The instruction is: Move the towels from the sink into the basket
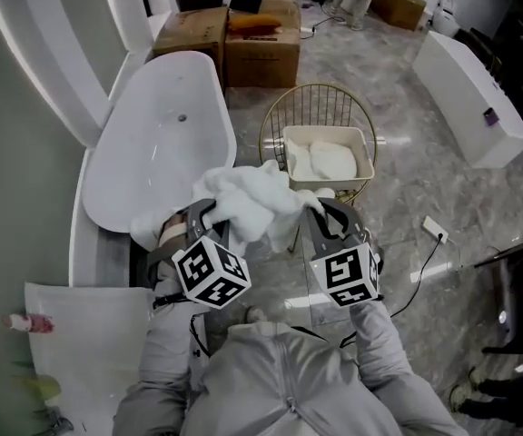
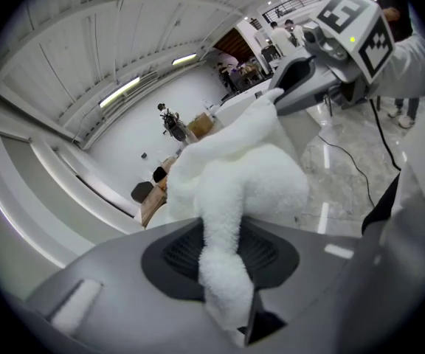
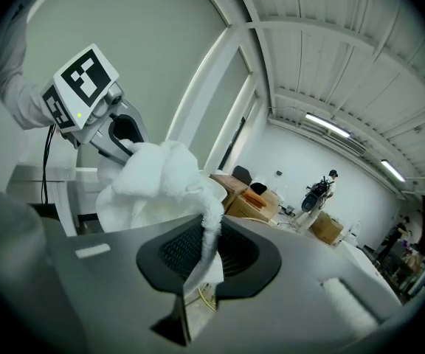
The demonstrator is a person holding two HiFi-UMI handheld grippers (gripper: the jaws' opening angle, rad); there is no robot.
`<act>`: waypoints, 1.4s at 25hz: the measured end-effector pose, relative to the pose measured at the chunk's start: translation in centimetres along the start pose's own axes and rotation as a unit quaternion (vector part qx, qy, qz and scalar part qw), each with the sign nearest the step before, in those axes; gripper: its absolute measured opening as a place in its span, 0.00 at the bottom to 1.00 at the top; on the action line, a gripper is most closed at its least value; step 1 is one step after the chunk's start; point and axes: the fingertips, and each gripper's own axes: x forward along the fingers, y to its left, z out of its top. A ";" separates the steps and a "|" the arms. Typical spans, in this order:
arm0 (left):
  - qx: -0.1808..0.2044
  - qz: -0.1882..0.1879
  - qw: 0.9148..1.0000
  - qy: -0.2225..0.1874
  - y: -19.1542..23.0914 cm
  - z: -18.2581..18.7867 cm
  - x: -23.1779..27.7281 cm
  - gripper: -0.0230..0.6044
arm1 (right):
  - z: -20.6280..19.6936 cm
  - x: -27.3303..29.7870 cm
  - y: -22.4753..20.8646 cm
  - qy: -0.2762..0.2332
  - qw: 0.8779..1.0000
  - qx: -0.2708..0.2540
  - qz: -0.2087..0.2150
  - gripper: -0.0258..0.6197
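The left gripper (image 2: 223,286) clamps its 2 jaws on a twisted fold of a fluffy white towel (image 2: 235,175). The right gripper (image 3: 201,268) pinches a thin edge of the same towel between closed jaws. From the head camera, the towel hangs bunched in the air between the 2 grippers, just beyond the person's grey-sleeved arms (image 1: 166,343). It is held up between the near end of the white oval sink (image 1: 162,143) on the left and a round gold wire basket (image 1: 316,98) on the right. The basket holds a white rectangular tub (image 1: 363,157) with folded white towels (image 1: 330,162) inside. 2 brown cardboard boxes (image 1: 261,39) sit farther off on the marble floor (image 1: 407,189).
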 end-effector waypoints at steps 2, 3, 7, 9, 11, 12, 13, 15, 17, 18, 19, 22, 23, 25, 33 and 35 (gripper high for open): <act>0.012 -0.009 1.000 -0.015 0.4 1.1 1.3 0.30 | -0.2 0.3 -1.3 0.006 1.000 0.004 -0.021 0.10; 0.016 -0.014 1.000 -0.021 0.5 1.6 1.9 0.30 | -0.4 0.4 -1.9 0.010 0.999 0.008 -0.030 0.10; 0.035 -0.037 0.998 -0.038 0.0 4.1 4.6 0.30 | -2.1 0.8 -4.2 0.029 0.998 0.023 -0.053 0.10; 0.043 -0.045 0.997 -0.044 -0.3 5.5 6.0 0.30 | -3.1 1.0 -5.7 0.035 0.997 0.027 -0.065 0.10; 0.050 -0.050 0.996 -0.050 -0.5 7.1 7.5 0.30 | -4.1 1.3 -7.2 0.041 0.996 0.031 -0.073 0.10; 0.053 -0.052 0.996 -0.051 -0.6 7.8 8.3 0.30 | -4.7 1.6 -8.0 0.044 0.996 0.033 -0.075 0.10; 0.055 -0.053 0.996 -0.052 -0.6 8.7 9.0 0.30 | -5.2 1.8 -8.8 0.045 0.996 0.036 -0.075 0.10; 0.057 -0.054 0.996 -0.052 -0.8 10.5 10.5 0.30 | -6.1 2.3 -10.8 0.044 0.996 0.037 -0.074 0.10; 0.056 -0.054 0.996 -0.049 -1.1 12.6 11.9 0.30 | -7.3 2.7 -13.1 0.047 0.996 0.038 -0.071 0.10; 0.055 -0.053 0.996 -0.046 -1.3 13.6 12.7 0.30 | -7.9 2.9 -14.3 0.048 0.996 0.038 -0.068 0.10; 0.053 -0.052 0.996 -0.043 -1.5 14.6 13.4 0.30 | -8.4 3.2 -15.5 0.048 0.996 0.036 -0.065 0.10; 0.044 -0.046 0.998 -0.030 -1.7 17.3 15.8 0.30 | -9.6 4.4 -18.8 0.039 0.998 0.027 -0.049 0.10; 0.040 -0.043 0.998 -0.026 -1.8 18.2 16.5 0.30 | -10.1 4.8 -19.9 0.036 0.998 0.027 -0.044 0.10; 0.033 -0.040 0.998 -0.019 -2.0 20.2 18.0 0.30 | -11.5 5.6 -22.2 0.032 0.998 0.038 -0.036 0.10; 0.003 -0.045 0.999 0.000 -2.7 24.5 23.6 0.30 | -14.7 8.6 -28.2 0.029 0.997 0.068 -0.016 0.10; 0.006 -0.042 0.999 0.002 -2.5 25.4 25.0 0.30 | -15.1 9.4 -29.0 0.032 0.997 0.069 -0.014 0.10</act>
